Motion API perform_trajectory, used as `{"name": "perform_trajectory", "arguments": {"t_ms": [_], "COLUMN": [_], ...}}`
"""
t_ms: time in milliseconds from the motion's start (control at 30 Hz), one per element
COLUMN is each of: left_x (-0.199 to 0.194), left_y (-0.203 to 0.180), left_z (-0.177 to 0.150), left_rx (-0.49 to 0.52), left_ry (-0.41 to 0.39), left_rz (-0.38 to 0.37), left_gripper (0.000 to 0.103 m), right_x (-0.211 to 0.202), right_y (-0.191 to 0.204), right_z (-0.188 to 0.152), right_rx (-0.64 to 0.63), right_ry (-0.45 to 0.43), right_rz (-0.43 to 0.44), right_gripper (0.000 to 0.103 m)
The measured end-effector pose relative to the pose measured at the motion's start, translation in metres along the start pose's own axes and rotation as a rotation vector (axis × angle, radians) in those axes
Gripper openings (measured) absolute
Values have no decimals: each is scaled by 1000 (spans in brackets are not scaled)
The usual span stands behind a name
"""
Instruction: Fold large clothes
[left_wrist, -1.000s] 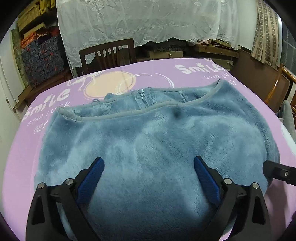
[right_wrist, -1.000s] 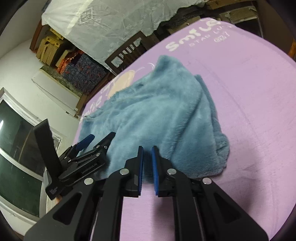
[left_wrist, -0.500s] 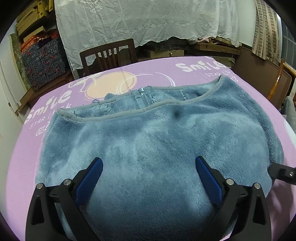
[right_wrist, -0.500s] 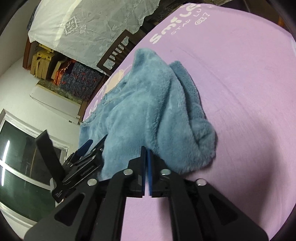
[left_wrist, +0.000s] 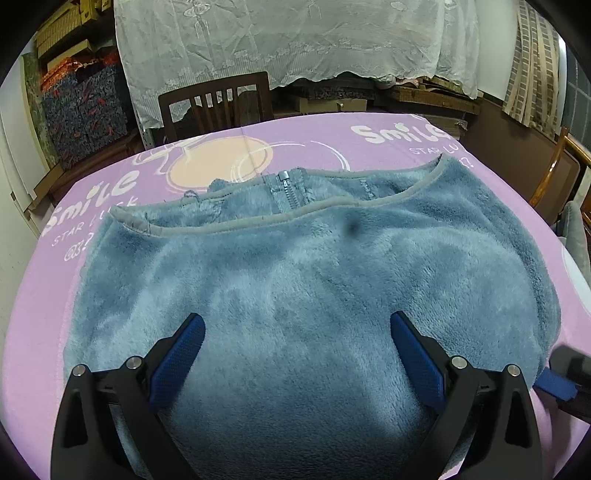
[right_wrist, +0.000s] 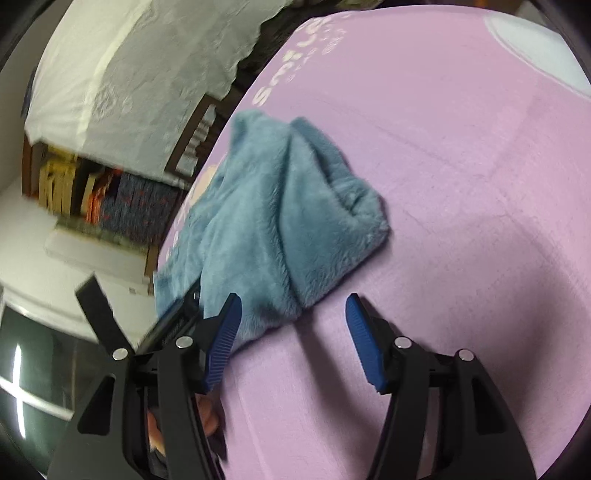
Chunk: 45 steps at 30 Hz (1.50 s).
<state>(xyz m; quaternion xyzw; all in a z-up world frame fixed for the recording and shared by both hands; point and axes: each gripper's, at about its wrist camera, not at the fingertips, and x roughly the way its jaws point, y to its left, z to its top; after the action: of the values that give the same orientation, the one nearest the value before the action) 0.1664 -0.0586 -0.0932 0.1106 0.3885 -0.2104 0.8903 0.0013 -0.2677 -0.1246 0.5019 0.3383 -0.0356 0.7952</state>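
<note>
Through the left wrist camera I have the left gripper (left_wrist: 295, 345) spread wide, its blue pads (left_wrist: 181, 352) hanging over the near half of the blue fleece garment (left_wrist: 295, 280) with nothing between them. The garment lies flat on the purple tablecloth (left_wrist: 33, 295), filling most of my view. Its grey-bound hem runs across at about 12 o'clock from the gripper, and the zipper (left_wrist: 287, 192) shows just past that hem. A small dark spot marks the pile a little to the 1 o'clock side. At 4 o'clock, off the garment's right edge, I can see a blue pad tip of the right gripper (left_wrist: 554, 384), blurred. Beyond the table at 11 o'clock stands a wooden chair (left_wrist: 218, 103) below a white lace cloth (left_wrist: 295, 37).

On the right wrist camera the picture is smeared. The right gripper (right_wrist: 293, 328) is wide apart and holds nothing; between its fingers is bare tablecloth (right_wrist: 461, 184). The garment (right_wrist: 273, 221) sits bunched at 11 to 12 o'clock, its near folded corner just ahead of the left-hand pad (right_wrist: 225, 339). The left gripper (right_wrist: 173, 325) shows at 9 o'clock, dark against the garment's edge.
</note>
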Motion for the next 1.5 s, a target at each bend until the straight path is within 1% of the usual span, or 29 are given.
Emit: {"name": "perform_trajectory", "arguments": {"t_ms": [67, 100, 267, 367, 433, 500, 567, 600, 667, 733, 767, 800, 867, 900, 1000, 1100, 1167, 1233, 1267, 1333, 1367, 1433, 1467, 1500], "left_x": [0, 0, 2, 2, 3, 3, 3, 2, 0, -5, -7, -11, -21, -27, -49, -75, -85, -84, -80, -68, -58, -48, -48, -49], "left_y": [1, 0, 1, 1, 1, 1, 2, 4, 12, 26, 32, 40, 61, 69, 102, 123, 128, 122, 116, 104, 95, 88, 87, 85], "left_z": [0, 0, 2, 2, 2, 2, 4, 5, 9, 14, 16, 20, 27, 29, 37, 44, 47, 50, 51, 50, 49, 48, 48, 48], "left_rx": [-2, -4, -10, -15, -16, -18, -23, -29, -61, -112, -134, -161, -216, -240, -337, -400, -414, -388, -364, -315, -294, -290, -313, -323], "left_ry": [2, 4, 10, 15, 17, 21, 26, 31, 44, 64, 69, 72, 66, 60, 31, -13, -32, -6, 17, 79, 124, 167, 173, 170], "left_rz": [-4, -6, -13, -19, -20, -23, -33, -42, -85, -154, -174, -187, -208, -225, -335, -482, -568, -609, -615, -602, -615, -691, -758, -804], "left_gripper": [100, 100, 100, 100, 100, 100, 100, 100, 100, 100, 100, 100, 99, 99, 99, 99, 99, 99, 99, 99, 99, 99, 99, 99], "right_x": [2, 4, 17, 27, 34, 40, 44, 45, 44, 39, 36, 32, 28, 27, 31, 43, 51, 58, 61, 65, 65, 66, 65, 65], "right_y": [-1, -1, 7, 16, 22, 26, 26, 26, 33, 53, 64, 84, 110, 130, 170, 192, 195, 196, 196, 198, 198, 197, 196, 195], "right_z": [3, 7, 18, 21, 25, 26, 27, 29, 31, 28, 26, 19, 8, -4, -39, -71, -85, -95, -99, -102, -103, -104, -102, -99], "right_rx": [32, 47, 76, 69, 40, -12, -45, -47, -79, -176, -223, -307, -421, -509, -716, -869, -932, -984, -1006, -1032, -1043, -1047, -1039, -1019], "right_ry": [-27, -54, -141, -210, -247, -265, -262, -255, -258, -285, -299, -322, -348, -366, -395, -396, -402, -405, -405, -412, -417, -428, -428, -428], "right_rz": [0, -5, -48, -79, -107, -138, -154, -142, -139, -157, -160, -164, -169, -170, -177, -197, -219, -239, -246, -258, -262, -271, -272, -271], "right_gripper": [57, 57, 57, 59, 59, 56, 39, 37, 31, 29, 28, 28, 28, 28, 28, 28, 28, 28, 28, 28, 28, 28, 28, 28]}}
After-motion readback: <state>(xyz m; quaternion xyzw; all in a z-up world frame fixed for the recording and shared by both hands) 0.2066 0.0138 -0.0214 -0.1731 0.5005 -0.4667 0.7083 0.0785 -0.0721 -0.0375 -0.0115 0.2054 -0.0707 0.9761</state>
